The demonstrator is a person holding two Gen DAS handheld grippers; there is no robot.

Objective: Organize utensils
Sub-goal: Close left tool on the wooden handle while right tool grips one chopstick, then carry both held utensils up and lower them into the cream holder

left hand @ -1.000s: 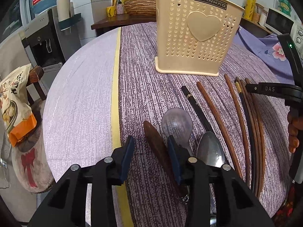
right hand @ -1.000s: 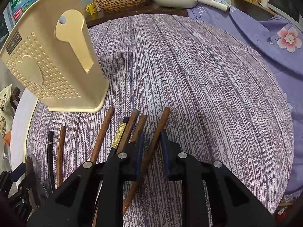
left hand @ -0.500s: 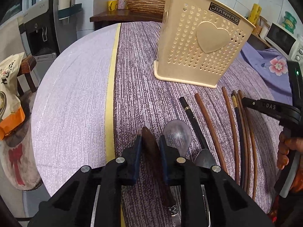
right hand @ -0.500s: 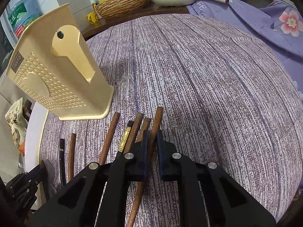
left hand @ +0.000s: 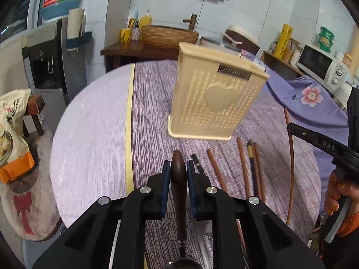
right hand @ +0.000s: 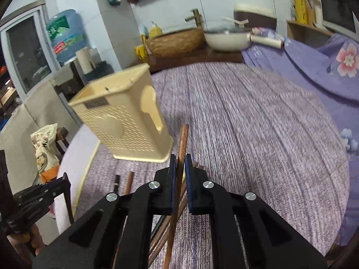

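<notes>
A cream perforated utensil holder (left hand: 215, 103) with a heart stands upright on the purple tablecloth; it also shows in the right wrist view (right hand: 125, 121). My left gripper (left hand: 178, 168) is shut on the dark brown wooden handle (left hand: 178, 179) of a utensil, lifted off the table. My right gripper (right hand: 180, 160) is shut on a brown chopstick (right hand: 181, 143), raised and pointing up; the same chopstick shows in the left wrist view (left hand: 291, 157). Several chopsticks (left hand: 246, 165) lie in a row in front of the holder.
A table (left hand: 94, 139) with a yellow stripe carries everything. A snack bag (left hand: 11, 134) sits off the left edge. A basket (right hand: 177, 42) and a pan (right hand: 226, 40) stand on a far counter. A floral purple cloth (right hand: 325, 67) lies at the right.
Both grippers have lifted from the table with their loads: the left with the wooden-handled utensil, the right with one chopstick. Both cameras now look more level, toward the holder.
</notes>
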